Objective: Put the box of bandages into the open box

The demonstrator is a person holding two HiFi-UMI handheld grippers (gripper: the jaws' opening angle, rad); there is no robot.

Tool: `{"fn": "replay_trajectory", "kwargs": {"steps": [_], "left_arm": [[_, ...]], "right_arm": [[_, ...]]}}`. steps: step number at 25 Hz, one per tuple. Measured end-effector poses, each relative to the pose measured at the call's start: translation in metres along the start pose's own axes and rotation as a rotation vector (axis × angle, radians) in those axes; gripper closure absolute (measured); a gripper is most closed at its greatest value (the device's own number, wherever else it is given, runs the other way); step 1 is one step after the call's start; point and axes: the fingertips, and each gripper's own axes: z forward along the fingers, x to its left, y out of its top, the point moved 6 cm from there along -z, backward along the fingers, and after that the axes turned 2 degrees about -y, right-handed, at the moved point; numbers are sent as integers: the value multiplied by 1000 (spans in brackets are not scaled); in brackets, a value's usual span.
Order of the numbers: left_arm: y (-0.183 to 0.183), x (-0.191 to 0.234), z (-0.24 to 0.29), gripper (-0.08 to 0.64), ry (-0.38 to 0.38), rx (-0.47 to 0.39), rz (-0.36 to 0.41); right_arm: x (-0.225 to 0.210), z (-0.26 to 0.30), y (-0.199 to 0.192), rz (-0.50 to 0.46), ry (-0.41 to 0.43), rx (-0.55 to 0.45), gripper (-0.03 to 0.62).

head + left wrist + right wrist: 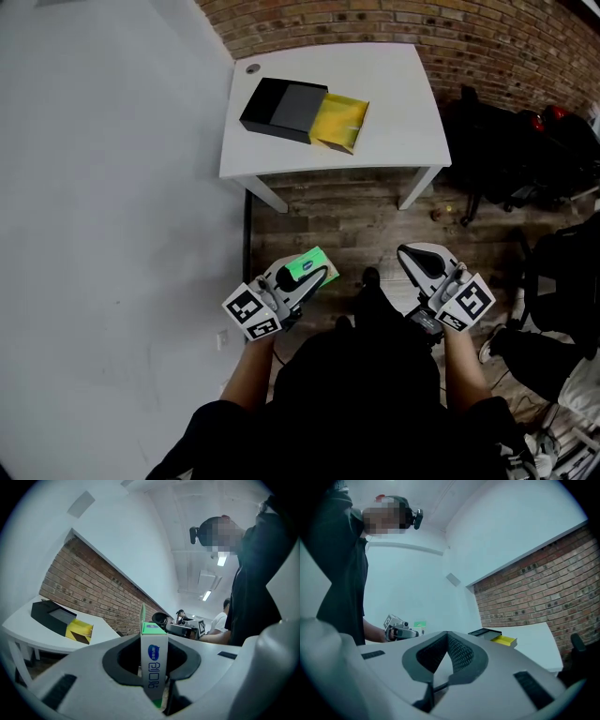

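Short of the table — left claw grips bandage box.

Bandage box half hidden behind the left tongs; interior of the open box too small for detail.

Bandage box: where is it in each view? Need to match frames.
Head view: lower centre-left, bandage box clamped in the left hand-held gripper.
Left gripper view: the box dead centre, upright between the jaws.
Right gripper view: small green patch left of centre.
Shared landmark: the open black box with yellow tray on the white table.
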Motion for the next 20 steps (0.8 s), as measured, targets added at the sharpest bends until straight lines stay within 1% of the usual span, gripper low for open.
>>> {"fn": "replay_trajectory", "kwargs": {"steps": [12, 20], "left_arm": [[41, 56, 75, 465, 62, 7, 22], [53, 89, 114, 465, 83, 26, 14]], "right_arm": [[-101, 19, 25, 5, 52, -23, 586], [-156, 32, 33, 16, 67, -25, 586]]}}
